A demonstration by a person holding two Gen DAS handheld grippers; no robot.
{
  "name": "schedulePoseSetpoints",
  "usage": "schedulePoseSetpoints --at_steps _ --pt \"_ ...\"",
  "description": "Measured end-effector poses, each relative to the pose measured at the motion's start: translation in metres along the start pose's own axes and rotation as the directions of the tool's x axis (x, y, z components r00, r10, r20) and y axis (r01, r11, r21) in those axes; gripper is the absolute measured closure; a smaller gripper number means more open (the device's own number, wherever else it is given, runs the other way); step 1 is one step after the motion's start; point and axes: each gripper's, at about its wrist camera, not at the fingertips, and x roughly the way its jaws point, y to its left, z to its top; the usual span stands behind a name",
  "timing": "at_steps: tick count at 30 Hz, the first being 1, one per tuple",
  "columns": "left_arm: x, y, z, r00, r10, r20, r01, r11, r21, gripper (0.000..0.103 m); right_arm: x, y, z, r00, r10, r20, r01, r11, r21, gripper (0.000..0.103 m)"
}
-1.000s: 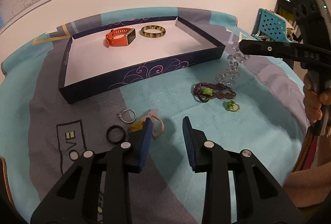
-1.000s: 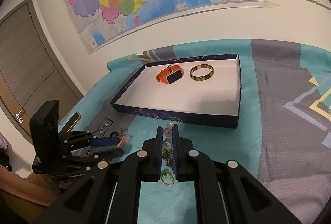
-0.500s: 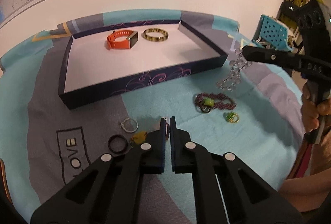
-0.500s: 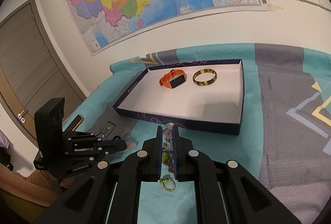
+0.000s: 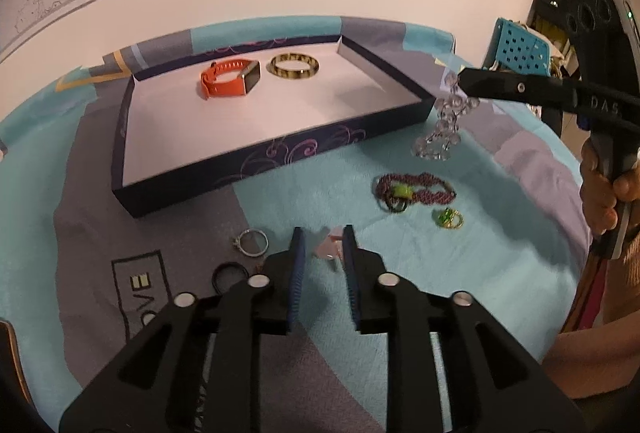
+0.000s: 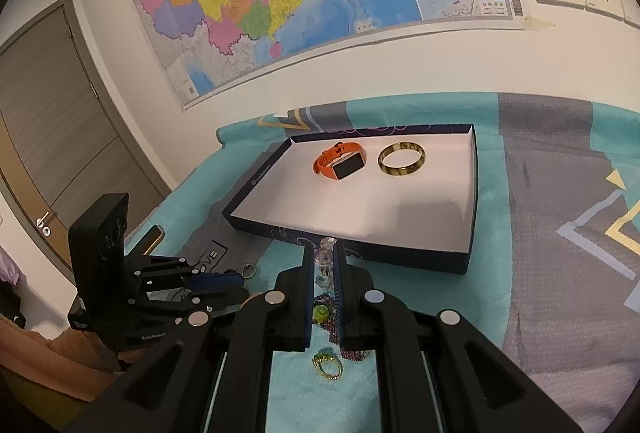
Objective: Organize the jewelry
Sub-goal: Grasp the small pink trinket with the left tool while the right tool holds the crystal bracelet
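The clear crystal-bead bracelet (image 5: 442, 129) dangles from the right gripper (image 6: 325, 265), whose jaws are clamped on its top beads, in the air just off the near corner of the shallow dark-blue cardboard tray (image 5: 248, 169). It looks light, limp and slippery (the beads are smooth and hard), so a pinch across one bead seems safest. The left gripper (image 5: 322, 257) has just been opening; its jaws stand apart with a small pink piece (image 5: 330, 247) between them, untouched. In the tray lie an orange-strapped smartwatch (image 5: 230, 81) and a mottled yellow bangle (image 5: 294, 65). The teal-and-grey cloth (image 5: 140, 285) reads "LOVE"; the right gripper's arm reads "DAS".
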Motion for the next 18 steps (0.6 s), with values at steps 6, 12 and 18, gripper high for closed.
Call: schedulePoseSetpoints --at_steps 6,12,18 --pt "0.004 -0.006 -0.004 1.000 0.013 -0.007 -0.013 0.999 0.040 0.068 0.003 -0.001 -0.003 1.000 0.004 -0.011 -0.004 1.000 0.006 0.096" --pt "0.004 -0.015 -0.009 1.000 -0.006 -0.010 0.006 0.998 0.069 0.058 0.003 -0.002 -0.005 1.000 0.005 -0.014 -0.004 1.000 0.012 0.096" --pt "0.014 -0.016 -0.010 0.999 0.011 -0.041 -0.008 0.997 0.071 0.075 0.005 -0.004 -0.007 1.000 0.003 -0.020 -0.003 1.000 0.022 0.096"
